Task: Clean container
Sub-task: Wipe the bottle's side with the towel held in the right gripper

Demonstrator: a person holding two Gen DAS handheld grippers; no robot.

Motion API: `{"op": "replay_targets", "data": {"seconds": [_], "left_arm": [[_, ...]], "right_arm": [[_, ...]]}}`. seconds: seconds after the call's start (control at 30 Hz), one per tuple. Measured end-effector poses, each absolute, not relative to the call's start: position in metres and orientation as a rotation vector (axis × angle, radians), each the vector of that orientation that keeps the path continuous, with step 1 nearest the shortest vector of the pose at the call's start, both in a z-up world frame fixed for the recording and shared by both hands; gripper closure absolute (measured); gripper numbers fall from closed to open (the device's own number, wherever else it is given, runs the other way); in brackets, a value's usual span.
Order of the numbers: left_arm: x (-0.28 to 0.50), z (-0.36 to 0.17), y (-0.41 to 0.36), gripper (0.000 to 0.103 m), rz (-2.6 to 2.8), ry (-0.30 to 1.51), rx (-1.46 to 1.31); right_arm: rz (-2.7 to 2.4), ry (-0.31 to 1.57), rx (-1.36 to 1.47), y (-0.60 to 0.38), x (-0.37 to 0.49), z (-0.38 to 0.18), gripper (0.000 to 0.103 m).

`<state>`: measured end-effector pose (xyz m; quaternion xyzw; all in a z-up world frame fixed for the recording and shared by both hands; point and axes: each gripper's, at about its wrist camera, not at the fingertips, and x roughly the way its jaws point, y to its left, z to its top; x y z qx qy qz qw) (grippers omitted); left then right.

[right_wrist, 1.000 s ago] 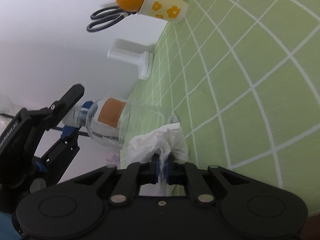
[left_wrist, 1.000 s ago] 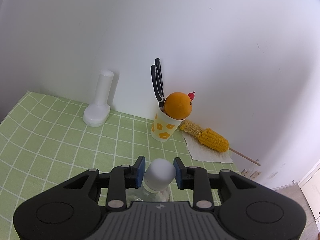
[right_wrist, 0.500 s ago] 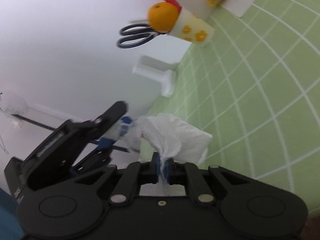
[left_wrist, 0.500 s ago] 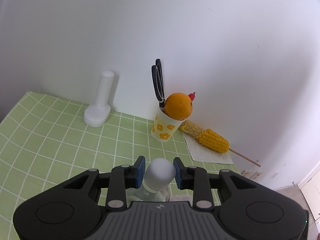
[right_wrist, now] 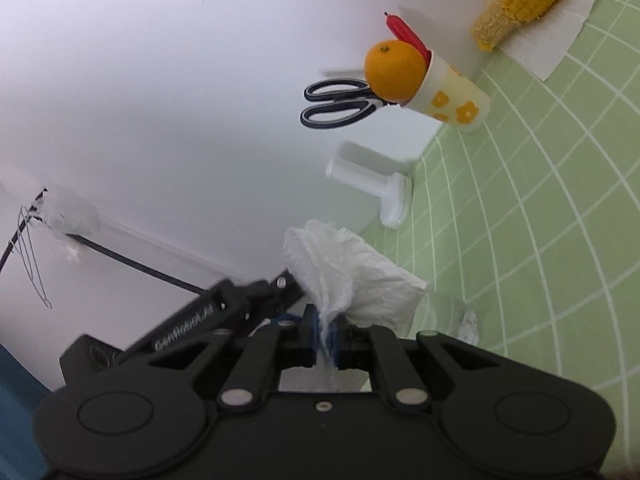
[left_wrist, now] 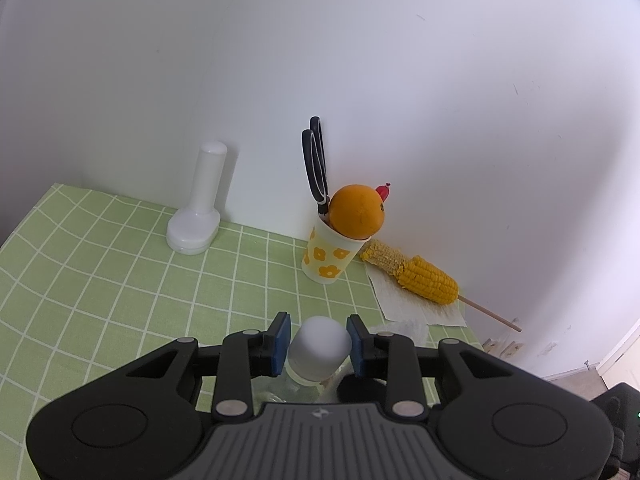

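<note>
In the left wrist view, a green checked tablecloth (left_wrist: 120,280) is covering the surface across the lower left of the frame, meeting a white wall behind. A white upright stand (left_wrist: 200,204) with a rounded base is sitting at centre left, against the wall. Right of centre, a flower-print cup (left_wrist: 330,256) is standing upright, holding black-handled scissors (left_wrist: 316,160) with handles up, an orange (left_wrist: 357,210) resting on its rim, and a red item (left_wrist: 383,191) peeking out behind the orange. Just beside the cup to the right, a half-eaten corn cob (left_wrist: 416,276) on a stick is lying on a white paper napkin (left_wrist: 404,304).

At the bottom centre, the left gripper (left_wrist: 319,340) is clamping its blue pads (left_wrist: 282,338) on the neck of a clear bottle (left_wrist: 320,346), just under its white cap; the bottle's body is mostly hidden beneath the gripper housing.

In the right wrist view, which is rolled sideways, the right gripper (right_wrist: 327,334) is pinching a crumpled white tissue (right_wrist: 344,276) between fingers pressed together at lower centre. The tissue is blocking most of the area just ahead, and the other gripper's black body is showing, blurred, at lower left behind it. The bottle itself cannot be made out clearly here. The cup (right_wrist: 452,94) with orange and scissors is appearing at upper right, the corn at the top right corner.
</note>
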<state>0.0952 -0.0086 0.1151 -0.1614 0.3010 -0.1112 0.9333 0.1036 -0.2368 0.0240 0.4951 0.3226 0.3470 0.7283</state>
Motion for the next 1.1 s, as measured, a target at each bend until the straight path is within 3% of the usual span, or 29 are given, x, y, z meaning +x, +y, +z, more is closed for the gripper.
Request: {"op": "replay_targets", "data": {"seconds": [0.43,1.1], "left_arm": [[0.093,0.115,-0.009,0.071,-0.227,0.618,-0.327],[0.091,0.116,-0.007,0.071,-0.22,0.62,-0.336]], "right_arm": [[0.671,0.747,1.304,-0.257,0.112,-0.023,0.094],[0.573,0.872,1.235,-0.25,0.116,-0.054,0.093]]}}
